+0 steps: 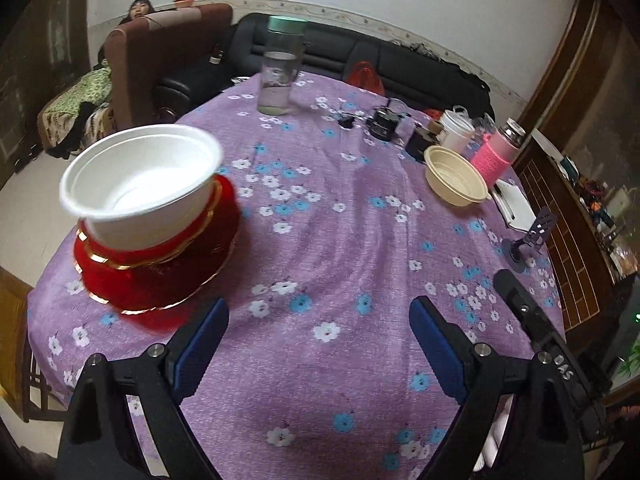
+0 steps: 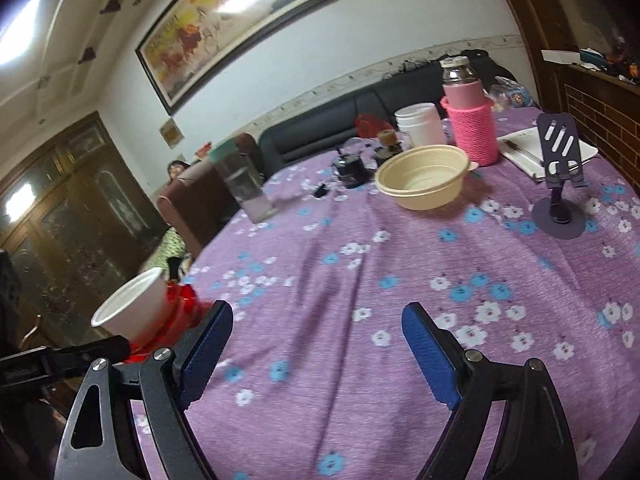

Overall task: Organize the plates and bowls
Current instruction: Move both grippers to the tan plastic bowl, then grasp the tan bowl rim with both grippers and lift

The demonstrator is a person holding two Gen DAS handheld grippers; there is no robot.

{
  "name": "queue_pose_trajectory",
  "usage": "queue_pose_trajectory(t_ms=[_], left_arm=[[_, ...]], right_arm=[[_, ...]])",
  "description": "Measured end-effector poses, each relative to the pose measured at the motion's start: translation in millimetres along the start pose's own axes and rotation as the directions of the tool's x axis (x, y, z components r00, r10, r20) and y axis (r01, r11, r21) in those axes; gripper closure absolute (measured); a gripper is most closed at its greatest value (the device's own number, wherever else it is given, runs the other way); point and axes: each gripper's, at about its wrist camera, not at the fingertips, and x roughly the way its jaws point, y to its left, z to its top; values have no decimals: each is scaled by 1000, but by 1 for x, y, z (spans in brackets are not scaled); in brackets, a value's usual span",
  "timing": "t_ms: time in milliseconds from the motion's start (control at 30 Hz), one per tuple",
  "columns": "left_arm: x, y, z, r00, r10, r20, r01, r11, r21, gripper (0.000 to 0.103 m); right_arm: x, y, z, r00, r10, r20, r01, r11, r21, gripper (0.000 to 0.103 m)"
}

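A white bowl (image 1: 140, 184) sits tilted on a stack of red gold-rimmed plates (image 1: 156, 268) at the table's left edge. The same white bowl (image 2: 130, 304) and red plates (image 2: 182, 304) show at the left of the right wrist view. A cream bowl (image 1: 456, 180) stands alone at the far right, also cream bowl (image 2: 424, 178). My left gripper (image 1: 320, 316) is open over bare cloth, just right of the red plates. My right gripper (image 2: 318, 322) is open too, nothing between its fingers, well short of the cream bowl.
A purple flowered cloth (image 1: 320, 220) covers the round table. A clear bottle (image 1: 280, 64), dark jars (image 1: 384, 124), a white tub (image 2: 420, 124), a pink-sleeved bottle (image 2: 472, 120), a notebook (image 2: 532, 152) and a phone stand (image 2: 560, 172) crowd the far side. A person sits beyond, by a sofa.
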Motion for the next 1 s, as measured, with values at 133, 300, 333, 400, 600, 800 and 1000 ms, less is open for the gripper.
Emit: queue_pose_trajectory(t_ms=[133, 300, 333, 400, 600, 800, 1000], left_arm=[[11, -25, 27, 993, -65, -102, 70, 996, 47, 12], [31, -53, 78, 977, -166, -138, 175, 983, 58, 12], [36, -58, 88, 981, -153, -119, 162, 984, 71, 12], [52, -75, 109, 987, -137, -88, 147, 982, 122, 12], [112, -107, 140, 986, -146, -84, 157, 978, 140, 12], [193, -116, 156, 982, -127, -139, 136, 989, 57, 12], [245, -112, 156, 969, -133, -206, 136, 991, 4, 12]], right_arm=[[6, -19, 12, 998, -55, -43, 56, 998, 19, 13], [6, -64, 32, 988, -138, -72, 146, 982, 119, 14], [6, -72, 36, 986, -149, -72, 158, 977, 141, 15], [9, -88, 48, 983, -172, -69, 182, 964, 195, 16], [54, -114, 83, 976, -214, -49, 218, 926, 307, 23], [119, -137, 110, 953, -294, -75, 300, 873, 385, 24], [167, -158, 112, 957, -263, -122, 290, 865, 410, 42]])
